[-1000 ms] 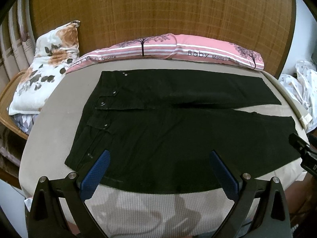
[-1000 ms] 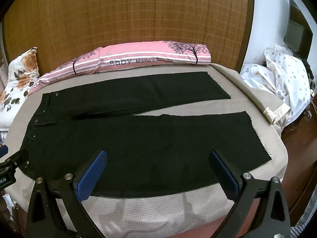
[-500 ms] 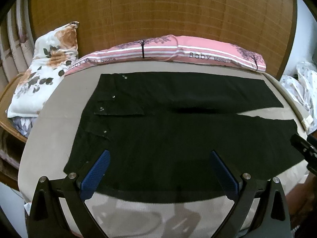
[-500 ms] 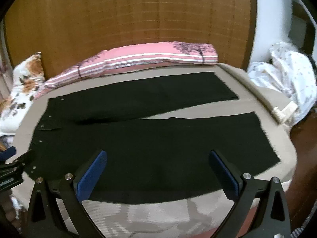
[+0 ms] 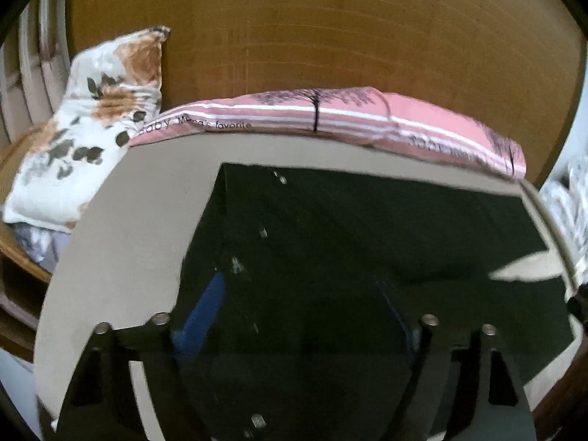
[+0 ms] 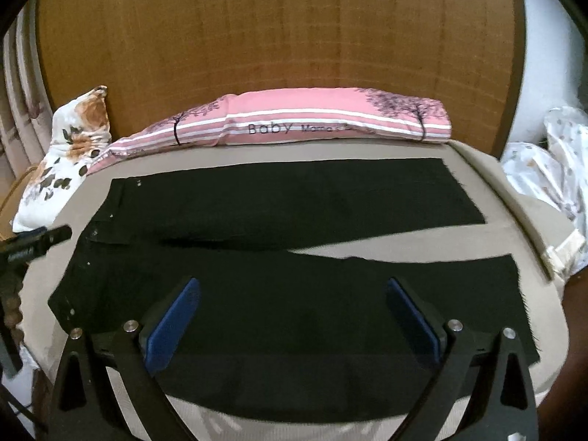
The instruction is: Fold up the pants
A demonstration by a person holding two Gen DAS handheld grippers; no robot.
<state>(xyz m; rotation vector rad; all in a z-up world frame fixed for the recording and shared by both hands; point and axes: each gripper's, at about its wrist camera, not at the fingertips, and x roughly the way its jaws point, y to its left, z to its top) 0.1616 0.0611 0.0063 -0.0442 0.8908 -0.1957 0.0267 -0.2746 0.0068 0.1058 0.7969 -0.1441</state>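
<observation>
Black pants (image 6: pixel 294 198) lie flat on the beige bed (image 6: pixel 386 250), waist at the left and both legs stretching right. In the blurred left wrist view the pants (image 5: pixel 367 239) fill the centre. My left gripper (image 5: pixel 301 312) hovers low over the waist end with its jaws closing. The cloth lies under and between the blue pads (image 5: pixel 205 312), which do not press on it. My right gripper (image 6: pixel 294 316) is open above the near leg, with nothing pinched. The left gripper (image 6: pixel 36 242) also shows at the left edge of the right wrist view.
A pink striped bolster (image 6: pixel 312 125) lies along the far edge against the wooden headboard (image 6: pixel 275 36). A floral pillow (image 6: pixel 73 147) leans at the back left. A white spotted cloth (image 6: pixel 551 169) is heaped off the bed's right side.
My left gripper has moved forward and left over the waist end of the pants, and its jaws have narrowed. My right gripper has shifted slightly forward over the near leg.
</observation>
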